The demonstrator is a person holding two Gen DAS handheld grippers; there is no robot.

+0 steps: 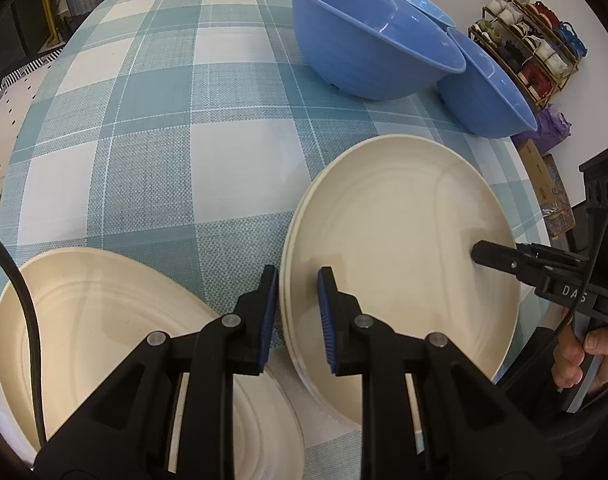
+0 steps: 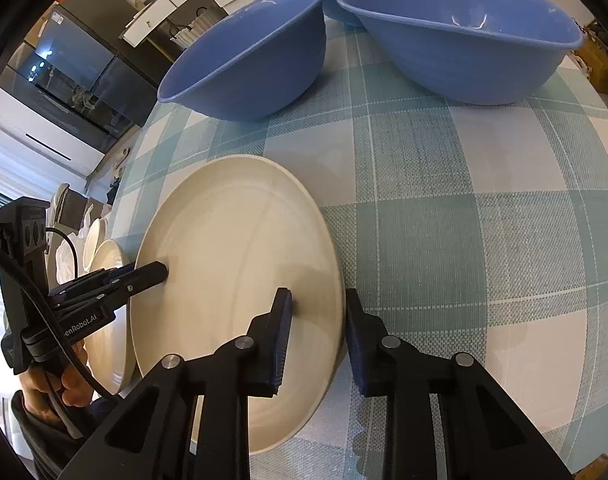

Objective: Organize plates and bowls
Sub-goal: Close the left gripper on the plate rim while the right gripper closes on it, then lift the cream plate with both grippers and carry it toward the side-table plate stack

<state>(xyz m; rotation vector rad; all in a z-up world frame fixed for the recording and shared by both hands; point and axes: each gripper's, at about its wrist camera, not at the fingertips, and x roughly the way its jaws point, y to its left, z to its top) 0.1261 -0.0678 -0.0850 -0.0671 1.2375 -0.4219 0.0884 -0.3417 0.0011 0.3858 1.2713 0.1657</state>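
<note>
plates (image 1: 400,248), two stacked on the checked cloth (image 1: 164,128), sit between both tools: left gripper (image 1: 297,316) straddles their left rim, right gripper (image 2: 318,336) the opposite rim, each partly open, neither clamped. bowls (image 1: 368,48) stand beyond.

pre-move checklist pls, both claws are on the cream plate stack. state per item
1. Left claw straddles near rim of cream plate stack: ok; pads open, not clamped.
2. Right claw straddles the opposite rim: ok; also open.
3. Stack aligned: ok, at least two rims nested flush.
4. Exact plate count: cannot tell.
5. Separate cream plate beside the stack, apart from it: ok.
6. Three blue bowls behind, apart from the stack: ok.
</note>
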